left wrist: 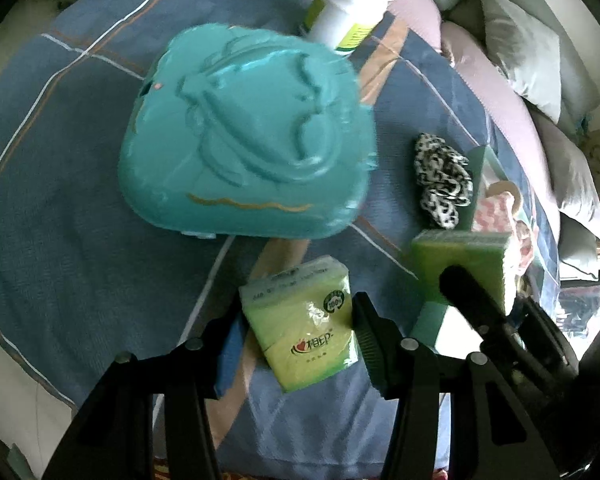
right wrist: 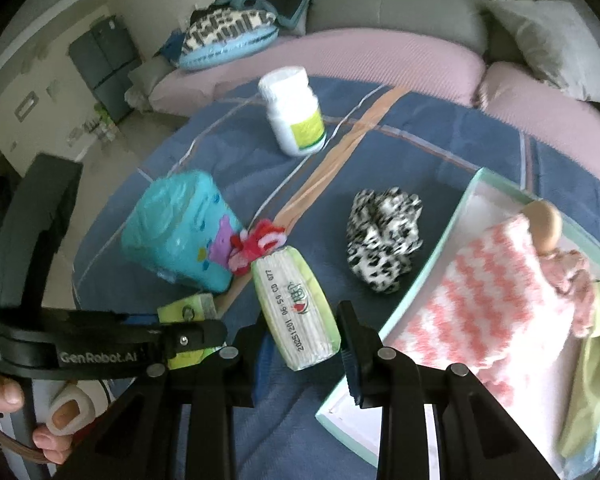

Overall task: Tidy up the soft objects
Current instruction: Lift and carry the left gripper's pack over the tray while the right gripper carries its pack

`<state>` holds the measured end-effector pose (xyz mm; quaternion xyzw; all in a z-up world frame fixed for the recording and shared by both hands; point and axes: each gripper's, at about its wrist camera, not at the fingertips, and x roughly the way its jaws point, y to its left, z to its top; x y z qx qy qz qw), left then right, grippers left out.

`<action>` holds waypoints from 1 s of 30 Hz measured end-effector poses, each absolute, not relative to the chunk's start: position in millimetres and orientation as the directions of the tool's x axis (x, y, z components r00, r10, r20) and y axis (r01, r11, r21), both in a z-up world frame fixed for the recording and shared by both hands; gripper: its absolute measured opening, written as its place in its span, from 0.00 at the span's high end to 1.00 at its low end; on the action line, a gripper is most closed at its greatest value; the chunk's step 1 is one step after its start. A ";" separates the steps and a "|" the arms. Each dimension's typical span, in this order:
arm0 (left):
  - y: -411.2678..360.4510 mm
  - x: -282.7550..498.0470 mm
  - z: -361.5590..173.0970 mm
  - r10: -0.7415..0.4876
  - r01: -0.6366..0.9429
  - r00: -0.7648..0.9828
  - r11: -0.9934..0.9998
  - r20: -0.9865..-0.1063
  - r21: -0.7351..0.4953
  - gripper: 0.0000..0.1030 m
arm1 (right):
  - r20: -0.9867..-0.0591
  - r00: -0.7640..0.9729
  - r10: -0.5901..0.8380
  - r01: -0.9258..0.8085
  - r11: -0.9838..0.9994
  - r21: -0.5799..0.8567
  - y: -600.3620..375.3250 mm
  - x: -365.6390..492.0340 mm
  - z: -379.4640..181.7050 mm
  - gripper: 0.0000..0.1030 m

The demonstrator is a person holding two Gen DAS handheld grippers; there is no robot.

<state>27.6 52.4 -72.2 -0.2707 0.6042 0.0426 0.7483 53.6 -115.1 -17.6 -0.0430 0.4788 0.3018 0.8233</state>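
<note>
I've each claw clamped on a tissue pack: left gripper (left wrist: pixel 296 334) on one tissue pack (left wrist: pixel 300 322), right gripper (right wrist: pixel 300 334) on another pack (right wrist: pixel 296 308). The second is lifted, I reckon for the box (right wrist: pixel 420 280) alongside.

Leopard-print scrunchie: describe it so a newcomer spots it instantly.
Start at the blue plaid blanket covering the bed. Beside the left rim of the white tray lies the scrunchie, loose on the blanket. It is the only black-and-white spotted, ruffled fabric ring there.
</note>
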 end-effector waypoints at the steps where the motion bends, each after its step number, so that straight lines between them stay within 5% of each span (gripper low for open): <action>1: 50.2 27.3 -69.1 -0.266 -0.384 0.269 0.852 -0.926 -0.356 0.48 | -0.806 0.374 0.459 -0.533 0.817 0.219 -118.7 53.2 -12.5 0.69; 17: -5.5 26.8 10.5 -0.289 -0.210 0.371 0.899 -0.882 -0.383 0.48 | -0.670 0.647 0.365 -0.317 0.927 0.199 -220.8 49.1 63.4 0.69; 30: -67.2 60.9 64.2 -0.293 -0.064 0.466 0.930 -0.835 -0.362 0.48 | -0.652 0.738 0.175 -0.091 0.983 0.161 -312.6 33.8 87.8 0.69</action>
